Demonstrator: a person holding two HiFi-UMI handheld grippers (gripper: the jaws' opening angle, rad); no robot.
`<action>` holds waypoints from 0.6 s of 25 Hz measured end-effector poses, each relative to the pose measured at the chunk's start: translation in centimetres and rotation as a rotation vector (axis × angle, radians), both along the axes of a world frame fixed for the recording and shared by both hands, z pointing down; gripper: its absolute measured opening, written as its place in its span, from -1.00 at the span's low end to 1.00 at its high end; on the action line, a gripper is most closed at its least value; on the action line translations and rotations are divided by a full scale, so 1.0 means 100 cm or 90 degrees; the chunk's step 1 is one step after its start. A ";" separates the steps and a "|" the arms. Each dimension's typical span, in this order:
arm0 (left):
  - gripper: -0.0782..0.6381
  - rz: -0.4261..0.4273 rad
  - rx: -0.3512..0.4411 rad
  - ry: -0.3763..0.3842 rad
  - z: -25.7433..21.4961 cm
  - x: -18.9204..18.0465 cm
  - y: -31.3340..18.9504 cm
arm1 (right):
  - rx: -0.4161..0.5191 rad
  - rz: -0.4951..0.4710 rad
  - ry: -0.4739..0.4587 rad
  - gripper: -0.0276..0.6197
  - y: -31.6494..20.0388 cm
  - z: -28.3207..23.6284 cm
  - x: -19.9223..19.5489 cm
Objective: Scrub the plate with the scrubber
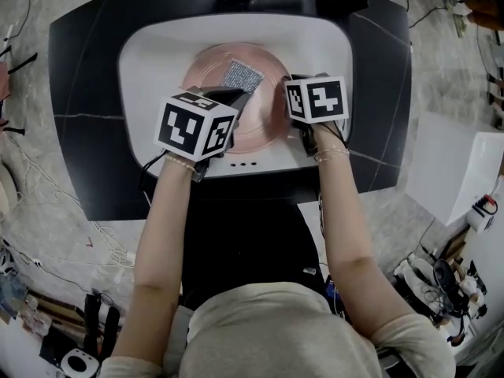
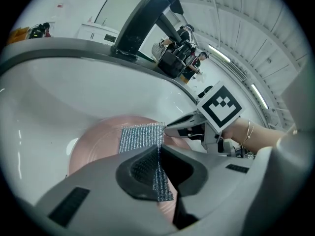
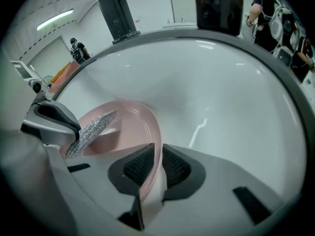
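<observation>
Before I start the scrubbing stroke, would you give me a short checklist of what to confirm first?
1. Scrubber gripped by the left gripper: ok, the mesh is pinched between its jaws.
2. Plate steadied by the right gripper: ok, the rim runs between its pads, which look closed on it.
3. Plate inside the sink: ok.
4. Scrubber touching the plate's face: cannot tell; it is over the plate, but contact is not clear.
5. Scrubber clear of the right gripper: cannot tell; in the left gripper view its corner sits right beside that gripper's tip.
</observation>
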State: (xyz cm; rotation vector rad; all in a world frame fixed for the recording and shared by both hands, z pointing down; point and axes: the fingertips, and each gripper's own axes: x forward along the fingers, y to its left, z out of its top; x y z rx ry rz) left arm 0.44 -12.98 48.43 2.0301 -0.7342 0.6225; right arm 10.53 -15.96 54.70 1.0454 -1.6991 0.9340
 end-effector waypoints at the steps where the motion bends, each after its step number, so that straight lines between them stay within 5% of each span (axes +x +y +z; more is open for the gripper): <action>1: -0.68 0.001 0.000 -0.002 0.000 0.000 0.000 | -0.005 -0.002 0.002 -0.73 0.001 0.002 0.000; 9: -0.69 -0.007 0.021 -0.002 -0.019 -0.010 0.000 | 0.013 -0.025 0.031 -0.22 -0.001 -0.009 -0.002; 15: -0.69 -0.053 0.056 -0.003 -0.044 -0.018 -0.003 | 0.048 -0.036 -0.009 -0.21 0.000 -0.040 -0.013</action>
